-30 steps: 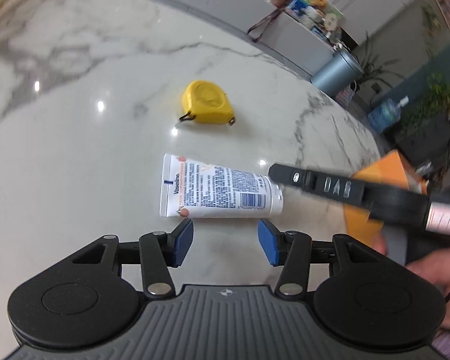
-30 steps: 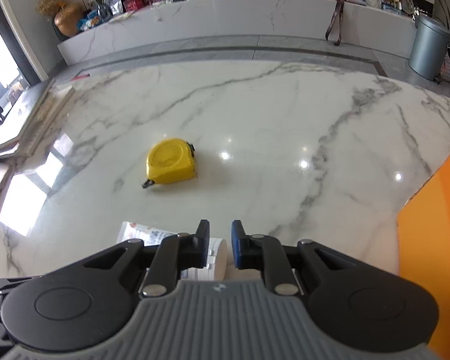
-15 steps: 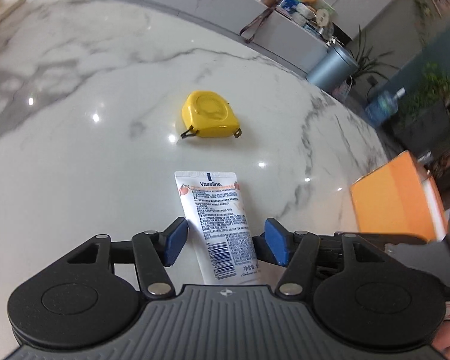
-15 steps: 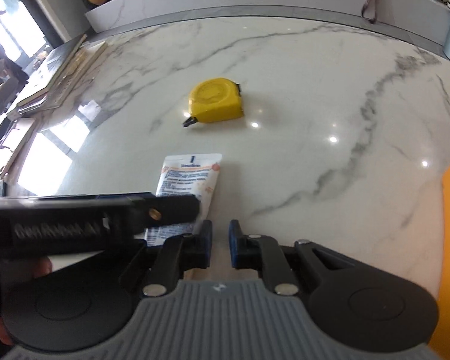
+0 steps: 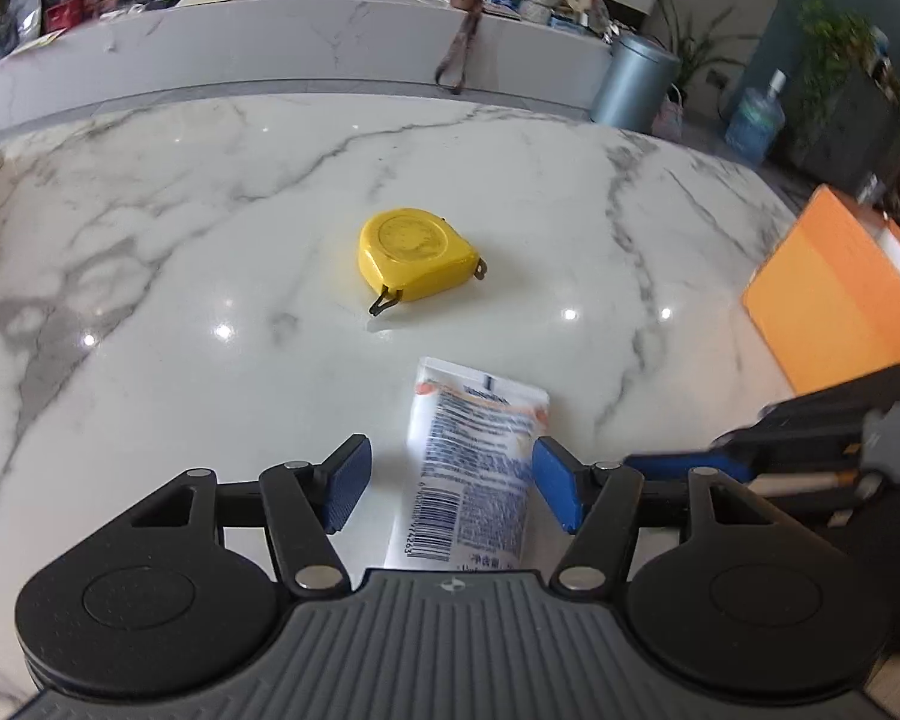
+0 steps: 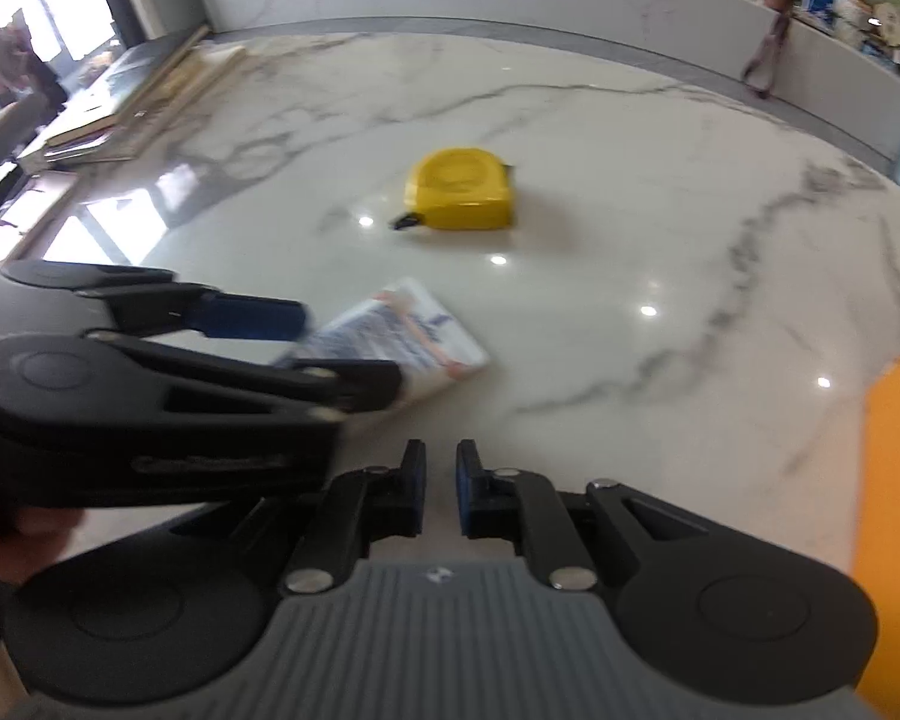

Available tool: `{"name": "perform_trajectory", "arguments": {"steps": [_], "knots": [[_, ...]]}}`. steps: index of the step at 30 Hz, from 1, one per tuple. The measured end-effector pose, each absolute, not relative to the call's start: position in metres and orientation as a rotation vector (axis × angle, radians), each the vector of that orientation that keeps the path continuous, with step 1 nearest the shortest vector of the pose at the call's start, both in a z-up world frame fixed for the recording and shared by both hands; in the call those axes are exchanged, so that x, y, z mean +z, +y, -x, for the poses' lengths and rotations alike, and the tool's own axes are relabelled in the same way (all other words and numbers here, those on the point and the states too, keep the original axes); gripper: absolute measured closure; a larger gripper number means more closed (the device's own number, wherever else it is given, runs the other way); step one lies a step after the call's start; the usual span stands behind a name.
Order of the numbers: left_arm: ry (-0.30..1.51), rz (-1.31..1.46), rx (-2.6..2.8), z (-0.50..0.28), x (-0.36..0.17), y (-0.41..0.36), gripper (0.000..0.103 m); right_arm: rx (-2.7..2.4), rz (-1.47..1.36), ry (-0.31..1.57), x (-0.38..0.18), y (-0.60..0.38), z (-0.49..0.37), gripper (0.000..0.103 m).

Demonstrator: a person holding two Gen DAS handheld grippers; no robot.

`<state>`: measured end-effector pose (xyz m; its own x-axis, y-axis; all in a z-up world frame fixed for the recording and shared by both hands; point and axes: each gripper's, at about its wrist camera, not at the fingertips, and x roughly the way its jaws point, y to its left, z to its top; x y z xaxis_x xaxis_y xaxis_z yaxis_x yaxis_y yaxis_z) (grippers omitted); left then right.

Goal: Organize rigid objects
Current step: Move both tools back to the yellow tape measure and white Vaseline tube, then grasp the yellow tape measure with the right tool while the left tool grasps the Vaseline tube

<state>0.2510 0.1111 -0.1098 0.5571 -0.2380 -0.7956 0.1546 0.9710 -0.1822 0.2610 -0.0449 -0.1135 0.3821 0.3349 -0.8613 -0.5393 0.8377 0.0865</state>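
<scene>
Left wrist view: white printed tube (image 5: pixel 471 468) lies flat, barcode showing.

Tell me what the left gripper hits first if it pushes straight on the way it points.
Probably the white lotion tube, already lying between the left gripper's open jaws; past it, the marble table.

Two fisheye views, each from a camera mounted on hand-held tongs, look steeply down and forward along the fingers, close over a white marble bench (image 5: pixel 150 276). The left view faces a far counter, with an orange box (image 5: pixel 834 282) at its right edge. The right view looks from further right, angled left. Both share the yellow tape measure (image 5: pixel 414 255) and the white lotion tube (image 5: pixel 474 468) lying nearer.
</scene>
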Motion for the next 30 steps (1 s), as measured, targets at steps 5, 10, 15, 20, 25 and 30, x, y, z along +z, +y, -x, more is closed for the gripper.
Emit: {"name": "perform_trajectory", "arguments": {"steps": [5, 10, 15, 20, 25, 30], "knots": [[0.945, -0.127, -0.260, -0.243, -0.113, 0.091, 0.025, 0.471, 0.176, 1.055, -0.114, -0.070, -0.269, 0.086], [0.926, -0.122, -0.242, -0.244, -0.112, 0.090, 0.045, 0.460, 0.169, 1.026, -0.108, -0.069, -0.274, 0.086], [0.922, 0.038, -0.062, -0.255, -0.109, 0.125, 0.046, 0.485, 0.200, 0.956, -0.095, -0.048, -0.287, 0.073], [0.885, 0.074, 0.100, -0.261, -0.112, 0.149, 0.046, 0.514, 0.229, 0.892, -0.090, -0.014, -0.308, 0.055], [0.871, 0.055, 0.117, -0.263, -0.113, 0.152, 0.045, 0.505, 0.189, 0.889, -0.094, 0.012, -0.340, 0.039], [0.865, 0.052, 0.118, -0.264, -0.113, 0.153, 0.042, 0.494, 0.203, 0.916, -0.106, 0.030, -0.363, 0.040]]}}
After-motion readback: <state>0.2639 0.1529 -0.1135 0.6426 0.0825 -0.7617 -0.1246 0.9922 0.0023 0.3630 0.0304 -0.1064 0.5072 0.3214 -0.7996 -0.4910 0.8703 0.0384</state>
